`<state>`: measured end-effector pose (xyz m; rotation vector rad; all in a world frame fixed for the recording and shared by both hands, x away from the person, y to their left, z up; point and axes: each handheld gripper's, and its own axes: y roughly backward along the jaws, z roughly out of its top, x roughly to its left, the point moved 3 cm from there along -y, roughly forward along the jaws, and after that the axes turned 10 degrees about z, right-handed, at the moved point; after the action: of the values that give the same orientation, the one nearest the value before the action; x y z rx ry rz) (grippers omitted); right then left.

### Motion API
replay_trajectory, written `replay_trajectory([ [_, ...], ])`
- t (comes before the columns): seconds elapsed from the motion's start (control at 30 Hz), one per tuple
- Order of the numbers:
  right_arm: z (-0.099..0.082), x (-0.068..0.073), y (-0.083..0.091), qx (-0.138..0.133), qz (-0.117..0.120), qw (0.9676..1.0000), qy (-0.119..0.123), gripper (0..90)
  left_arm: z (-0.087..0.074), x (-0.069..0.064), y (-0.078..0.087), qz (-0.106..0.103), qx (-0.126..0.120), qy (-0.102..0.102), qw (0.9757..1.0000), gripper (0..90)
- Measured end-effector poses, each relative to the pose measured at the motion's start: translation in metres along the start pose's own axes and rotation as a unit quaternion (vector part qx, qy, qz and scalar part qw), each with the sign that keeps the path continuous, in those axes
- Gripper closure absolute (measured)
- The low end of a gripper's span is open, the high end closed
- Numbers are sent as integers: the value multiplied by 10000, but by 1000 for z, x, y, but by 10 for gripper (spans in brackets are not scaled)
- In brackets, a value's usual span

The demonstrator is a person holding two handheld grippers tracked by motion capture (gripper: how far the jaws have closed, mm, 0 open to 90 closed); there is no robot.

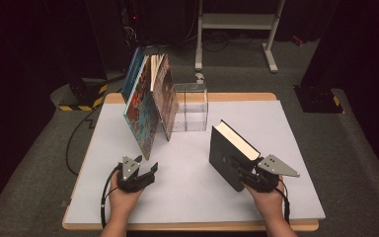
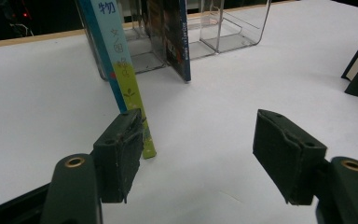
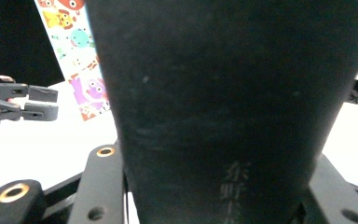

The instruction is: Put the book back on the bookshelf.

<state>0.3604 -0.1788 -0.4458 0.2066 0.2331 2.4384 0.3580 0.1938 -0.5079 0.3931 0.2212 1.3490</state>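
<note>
Right now, a big white table (image 1: 192, 192) sits on a grey carpet (image 1: 39, 168). Far behind it stands a white frame with legs (image 1: 237, 22).

At the back of the table, three thin picture books (image 1: 145, 106) lean together. They tip to the left, with their bottom edges on the table. The front one has a colorful cover and comes closest to the person. Just beside them on the right stands a clear plastic box (image 1: 191, 106), touching the last book.

A thick black book (image 1: 227, 153) stands up on the right side of the table, well apart from the leaning books. It has pale page edges on top and tips a little. The right gripper (image 1: 249, 175) has this book between its jaws at the bottom corner nearest the person. In the right gripper view the dark book (image 3: 223, 107) sits between the two jaws, and they look pressed on its sides.

The left gripper (image 1: 145, 170) sits low over the table near the person, just in front of the colorful book. In the left gripper view its jaws stand wide apart with nothing between them. One book's blue and green spine (image 2: 126, 88) is just past the left jaw.
</note>
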Motion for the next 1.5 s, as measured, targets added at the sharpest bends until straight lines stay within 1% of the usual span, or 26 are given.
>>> replay_trajectory([
  [0.1,1,-1,1,44,8,10000,-82,490,-1,1,-1,-24,10,-3,10000,335],
  [0.2,3,-2,2,106,29,9999,-108,463,-2,1,-2,-41,28,-5,10000,335],
  [0.27,5,-1,3,84,16,9999,-93,459,-3,1,-2,-77,22,8,10000,335],
  [0.3,10,0,3,59,-29,10000,-65,459,-2,1,-1,-79,12,2,10000,334],
  [0.37,14,0,3,65,-37,10000,-56,450,-2,1,0,-72,-9,5,10000,334],
  [0.43,16,1,3,116,-14,9999,-11,499,-2,2,0,-67,-7,38,10000,334],
  [0.5,19,2,3,298,-80,9995,60,531,-3,3,0,-60,6,69,10000,334],
  [0.53,20,4,2,340,-151,9993,81,535,-3,3,0,-62,15,75,10000,335],
  [0.67,29,11,-7,380,-232,9989,135,540,-3,4,-1,-58,26,85,9999,335],
  [0.77,40,11,-21,363,-173,9992,52,540,-3,5,-1,-49,14,112,9999,335],
  [0.83,48,11,-34,326,-259,9991,98,540,-3,7,-1,-57,13,167,9998,335],
  [0.87,52,10,-41,291,-327,9990,76,540,-3,8,-1,-52,10,166,9998,335],
  [0.9,56,8,-48,255,-399,9989,10,540,-3,8,-1,-57,11,201,9998,336],
  [0.97,63,2,-63,172,-458,9987,-110,540,-3,9,-2,-84,6,228,9997,337],
  [1.0,63,2,-63,172,-458,9987,-110,540,-3,9,-2,-84,6,228,9997,337],
  [1.03,71,-4,-80,116,-532,9983,-204,540,-3,9,-2,-89,-6,213,9997,337],
  [1.07,73,-5,-85,98,-572,9981,-207,540,-3,9,-2,-97,-9,218,9997,337],
  [1.1,76,-6,-94,54,-685,9975,-167,540,-3,9,-2,-114,-15,239,9996,337],
  [1.13,76,-6,-94,54,-685,9975,-167,540,-3,9,-2,-114,-15,239,9996,337],
  [1.17,79,-8,-103,31,-764,9970,-131,540,-3,9,-2,-123,-20,243,9996,337],
  [1.23,82,-10,-117,-19,-845,9963,-145,540,-3,9,-1,-152,-32,273,9995,337],
  [1.33,85,-12,-134,-38,-995,9950,-15,539,-3,8,-1,-191,-46,273,9994,337],
  [1.4,87,-14,-144,-27,-1071,9942,25,539,-3,8,-1,-229,-42,292,9993,337],
  [1.5,91,-18,-154,-52,-1162,9932,23,539,-4,5,-2,-279,-31,269,9992,337],
])
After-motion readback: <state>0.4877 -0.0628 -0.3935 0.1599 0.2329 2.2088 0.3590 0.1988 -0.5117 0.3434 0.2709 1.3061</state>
